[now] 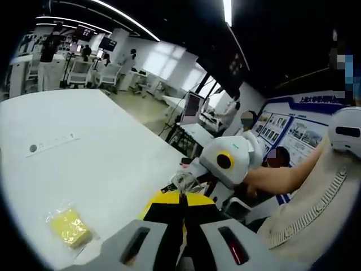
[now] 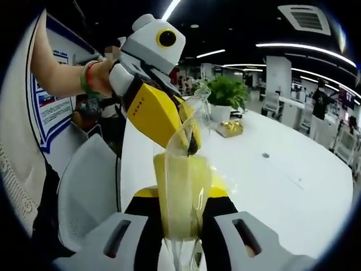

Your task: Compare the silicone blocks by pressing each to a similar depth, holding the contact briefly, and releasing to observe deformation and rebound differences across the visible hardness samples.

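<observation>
A yellow silicone block (image 2: 179, 195) sits inside a clear plastic bag (image 2: 192, 121), held up above the white table (image 2: 282, 169). My right gripper (image 2: 180, 228) is shut on the bagged block from below. My left gripper (image 1: 182, 204) is shut on the crumpled top of the bag (image 1: 184, 182); in the right gripper view its yellow body (image 2: 152, 110) reaches in from the upper left, its black tips pinching the plastic. A second yellow block in a clear bag (image 1: 69, 227) lies on the table (image 1: 101, 164) at the lower left.
A small label (image 1: 51, 145) lies on the table. A potted plant (image 2: 228, 90) and a gold packet (image 2: 230, 129) stand at the table's far end. A white chair (image 2: 90, 186) is by the near edge. A person's arm (image 1: 282, 175) comes in from the right.
</observation>
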`<state>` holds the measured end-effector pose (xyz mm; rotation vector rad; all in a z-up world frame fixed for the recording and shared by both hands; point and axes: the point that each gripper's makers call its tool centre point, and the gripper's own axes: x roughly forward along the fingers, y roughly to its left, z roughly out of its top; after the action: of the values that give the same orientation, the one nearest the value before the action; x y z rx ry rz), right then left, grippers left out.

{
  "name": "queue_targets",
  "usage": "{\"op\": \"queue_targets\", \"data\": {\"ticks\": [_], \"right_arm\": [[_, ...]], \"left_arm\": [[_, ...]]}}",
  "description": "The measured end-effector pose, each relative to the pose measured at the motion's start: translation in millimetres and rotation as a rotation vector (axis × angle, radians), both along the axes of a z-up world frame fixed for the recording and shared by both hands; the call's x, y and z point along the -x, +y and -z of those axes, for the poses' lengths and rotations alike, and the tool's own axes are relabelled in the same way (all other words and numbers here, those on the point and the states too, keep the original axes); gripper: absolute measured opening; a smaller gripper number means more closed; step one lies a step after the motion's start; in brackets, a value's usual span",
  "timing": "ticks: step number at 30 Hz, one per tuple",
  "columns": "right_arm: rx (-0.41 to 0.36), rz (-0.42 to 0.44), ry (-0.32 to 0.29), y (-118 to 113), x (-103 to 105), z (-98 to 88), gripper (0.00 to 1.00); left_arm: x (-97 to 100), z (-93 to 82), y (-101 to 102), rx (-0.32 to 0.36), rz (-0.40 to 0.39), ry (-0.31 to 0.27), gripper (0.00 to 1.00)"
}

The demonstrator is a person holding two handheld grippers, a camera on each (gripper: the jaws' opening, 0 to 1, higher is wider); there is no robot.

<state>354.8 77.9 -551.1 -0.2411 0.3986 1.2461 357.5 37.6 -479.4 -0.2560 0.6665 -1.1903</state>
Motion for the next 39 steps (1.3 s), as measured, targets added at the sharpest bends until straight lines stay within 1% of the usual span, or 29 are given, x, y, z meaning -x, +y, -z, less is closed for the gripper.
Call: {"op": "queue_targets", "data": {"ticks": [10, 15, 18, 29, 30, 32, 33, 37, 39], "right_arm": [[0.003, -0.014, -0.013, -1.1, -0.1, 1.7, 0.22], [0.023, -0.027, -0.030, -2.7, -0.9, 3.6, 0.24], [0.031, -0.028, -0.024, -3.6, -1.1, 5.1, 0.25], [0.041, -0.025, -0.036, -5.7, -1.5, 5.9, 0.29], [0.041, -0.028, -0.044, -5.8, -1.0, 5.6, 0.29], [0.040, -0.040, -0.097, -5.8, -0.9, 2.8, 0.30], [0.038, -0.037, -0.105, -6.4, -0.9, 1.7, 0.31], [0.000, -0.016, -0.101, -7.4, 0.5, -6.5, 0.33], [-0.012, 0.003, -0.108, -8.5, -0.5, -10.9, 0.40]], "left_arm": [[0.7, 2.4, -1.3, -0.004, 0.006, 0.001, 0.00], [1.3, 4.0, -3.4, -0.009, 0.011, 0.004, 0.00], [0.9, 5.7, -4.2, -0.014, 0.010, 0.006, 0.00], [2.3, 7.4, -5.0, -0.016, 0.007, 0.017, 0.00], [2.5, 7.4, -5.0, -0.014, 0.005, 0.019, 0.00], [3.6, 7.0, -4.9, -0.008, 0.004, 0.020, 0.00], [3.5, 6.6, -4.5, -0.004, -0.001, 0.022, 0.00], [2.4, 4.2, -2.6, 0.020, -0.023, 0.038, 0.00], [3.2, 3.9, -2.9, 0.029, -0.028, 0.047, 0.00]]}}
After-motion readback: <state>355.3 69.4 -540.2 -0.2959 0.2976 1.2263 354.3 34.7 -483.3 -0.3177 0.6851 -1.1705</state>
